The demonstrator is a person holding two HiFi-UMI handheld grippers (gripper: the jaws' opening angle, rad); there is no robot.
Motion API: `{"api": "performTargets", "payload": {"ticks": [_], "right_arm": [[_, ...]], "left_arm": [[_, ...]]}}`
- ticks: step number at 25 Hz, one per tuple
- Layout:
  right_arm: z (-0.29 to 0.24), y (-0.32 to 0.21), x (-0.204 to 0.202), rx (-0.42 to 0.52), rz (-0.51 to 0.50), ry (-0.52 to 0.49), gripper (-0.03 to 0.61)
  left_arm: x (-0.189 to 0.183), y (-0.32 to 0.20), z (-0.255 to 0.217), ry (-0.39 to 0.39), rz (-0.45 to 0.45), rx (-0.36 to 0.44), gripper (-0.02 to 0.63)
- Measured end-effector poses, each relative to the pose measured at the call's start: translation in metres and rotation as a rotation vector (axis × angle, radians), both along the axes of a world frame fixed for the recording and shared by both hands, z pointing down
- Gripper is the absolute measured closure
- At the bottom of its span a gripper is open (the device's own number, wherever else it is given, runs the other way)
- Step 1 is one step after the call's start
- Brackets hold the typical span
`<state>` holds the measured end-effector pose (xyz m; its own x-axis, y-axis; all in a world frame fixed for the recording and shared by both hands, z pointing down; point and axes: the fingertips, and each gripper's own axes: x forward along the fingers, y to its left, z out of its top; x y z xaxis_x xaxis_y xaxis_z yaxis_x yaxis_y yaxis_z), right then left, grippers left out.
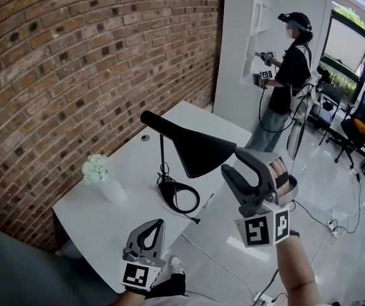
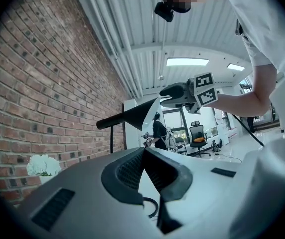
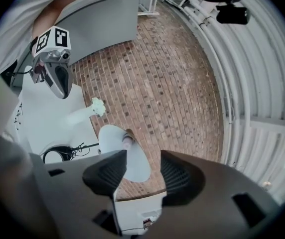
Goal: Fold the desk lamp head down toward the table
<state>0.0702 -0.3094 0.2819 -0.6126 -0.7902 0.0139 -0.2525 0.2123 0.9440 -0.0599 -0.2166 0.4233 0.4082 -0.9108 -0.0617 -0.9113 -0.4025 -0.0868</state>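
While held level, right gripper (image 1: 232,160) gapes.

We face a table (image 1: 131,164) set against a brick wall (image 1: 74,62). On it, the desk lamp's base (image 1: 178,195) sits near the front edge, with a vase of flowers (image 1: 99,174) to its left. The lamp head (image 1: 198,148) reaches right, past the table's edge, just beside our right claw (image 1: 231,160). Our left claw (image 1: 152,228) hangs lower, in front of the table. Far behind at right stands a person (image 1: 291,75), with an office chair (image 1: 361,123) farther right.
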Motion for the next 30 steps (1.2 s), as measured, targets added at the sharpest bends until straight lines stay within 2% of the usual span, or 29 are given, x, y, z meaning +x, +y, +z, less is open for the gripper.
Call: {"api": "performTargets", "payload": {"ticks": [8, 20, 24, 30], "right_arm": [[0.015, -0.009, -0.008, -0.014, -0.012, 0.075, 0.364], [0.043, -0.004, -0.007, -0.088, 0.002, 0.033, 0.349], [0.058, -0.001, -0.008, -0.127, 0.004, 0.046, 0.345], [0.085, 0.001, -0.004, -0.200, 0.019, 0.057, 0.346]], "left_arm": [[-0.001, -0.008, 0.003, 0.012, -0.002, -0.008, 0.606], [-0.012, -0.012, 0.013, 0.022, -0.011, -0.036, 0.606], [-0.017, -0.010, 0.014, -0.005, -0.026, -0.020, 0.606], [-0.015, -0.008, 0.019, 0.014, -0.019, -0.028, 0.606]]}}
